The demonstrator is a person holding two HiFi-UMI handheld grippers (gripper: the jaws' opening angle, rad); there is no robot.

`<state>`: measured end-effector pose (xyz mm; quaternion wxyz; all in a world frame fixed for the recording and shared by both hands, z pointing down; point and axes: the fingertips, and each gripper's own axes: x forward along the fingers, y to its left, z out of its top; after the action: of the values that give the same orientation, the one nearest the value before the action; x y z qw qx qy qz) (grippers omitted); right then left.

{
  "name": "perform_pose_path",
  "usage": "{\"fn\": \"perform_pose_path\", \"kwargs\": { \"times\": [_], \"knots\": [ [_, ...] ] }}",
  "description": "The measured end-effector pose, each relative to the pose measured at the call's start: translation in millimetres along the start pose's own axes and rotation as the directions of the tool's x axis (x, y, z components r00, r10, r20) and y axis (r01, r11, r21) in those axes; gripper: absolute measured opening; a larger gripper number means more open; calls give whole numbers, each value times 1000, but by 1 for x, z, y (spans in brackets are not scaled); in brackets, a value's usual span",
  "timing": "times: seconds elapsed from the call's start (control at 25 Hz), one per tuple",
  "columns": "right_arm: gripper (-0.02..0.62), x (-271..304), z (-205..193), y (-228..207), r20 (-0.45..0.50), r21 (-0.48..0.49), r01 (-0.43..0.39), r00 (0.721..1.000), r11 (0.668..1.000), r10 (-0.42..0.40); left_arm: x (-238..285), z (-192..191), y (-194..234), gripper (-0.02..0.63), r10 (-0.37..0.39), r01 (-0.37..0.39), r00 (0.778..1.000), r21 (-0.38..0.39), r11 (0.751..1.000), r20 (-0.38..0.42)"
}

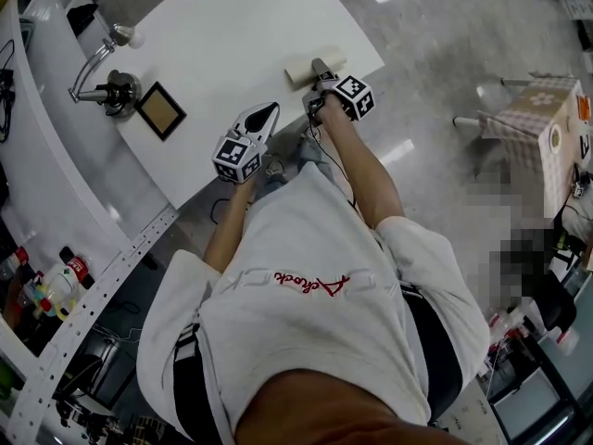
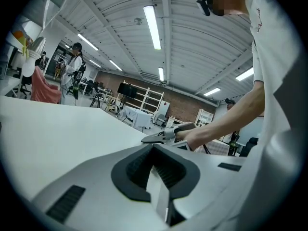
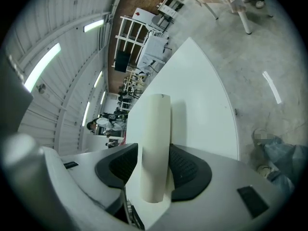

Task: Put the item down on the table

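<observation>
A cream-coloured roll (image 1: pixel 298 70) lies on the white table (image 1: pixel 232 35) close to its near edge. My right gripper (image 1: pixel 319 72) reaches onto the table around it. In the right gripper view the roll (image 3: pixel 156 138) stands between the dark pads (image 3: pixel 188 170) with a thin gap on the left side, so the right gripper (image 3: pixel 154 165) is open around it. My left gripper (image 1: pixel 267 111) hovers at the table edge to the left of the right one, jaws together and nothing in them. The left gripper view looks over the shut left gripper (image 2: pixel 156 170) and shows the right gripper (image 2: pixel 161 136) on the tabletop.
A desk lamp (image 1: pixel 107 77) and a dark framed square (image 1: pixel 160 109) sit on the table's left part. A curved white counter with bottles (image 1: pixel 65 281) runs along the left. A small table with a checked cloth (image 1: pixel 533 109) stands to the right on the floor.
</observation>
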<state>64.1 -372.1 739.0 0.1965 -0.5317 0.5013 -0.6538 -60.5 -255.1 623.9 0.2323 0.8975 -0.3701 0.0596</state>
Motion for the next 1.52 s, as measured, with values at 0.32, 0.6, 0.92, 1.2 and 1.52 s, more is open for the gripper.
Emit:
{"fn": "perform_pose_path", "kwargs": {
  "times": [0.32, 0.6, 0.92, 1.2, 1.52],
  "knots": [
    [270, -2, -18, 18, -278, -232, -155, 956, 960, 87, 2, 2, -3, 3, -20, 20, 1000, 4, 1000, -1],
    [278, -8, -39, 19, -443, -508, -238, 896, 827, -14, 4, 3, -5, 3, -36, 36, 999, 6, 999, -5],
    [250, -9, -49, 7, -424, -810, -251, 875, 531, -233, 8, 5, -8, 3, -49, 49, 999, 11, 999, -6],
    [179, -9, -44, -5, -247, -942, -154, 919, 298, -306, 6, 3, -9, 3, -46, 46, 999, 4, 999, -9],
    [-1, -9, -32, -13, -147, -974, -83, 941, 212, -305, 5, 3, -10, 3, -47, 47, 999, 6, 999, -11]
  ]
}}
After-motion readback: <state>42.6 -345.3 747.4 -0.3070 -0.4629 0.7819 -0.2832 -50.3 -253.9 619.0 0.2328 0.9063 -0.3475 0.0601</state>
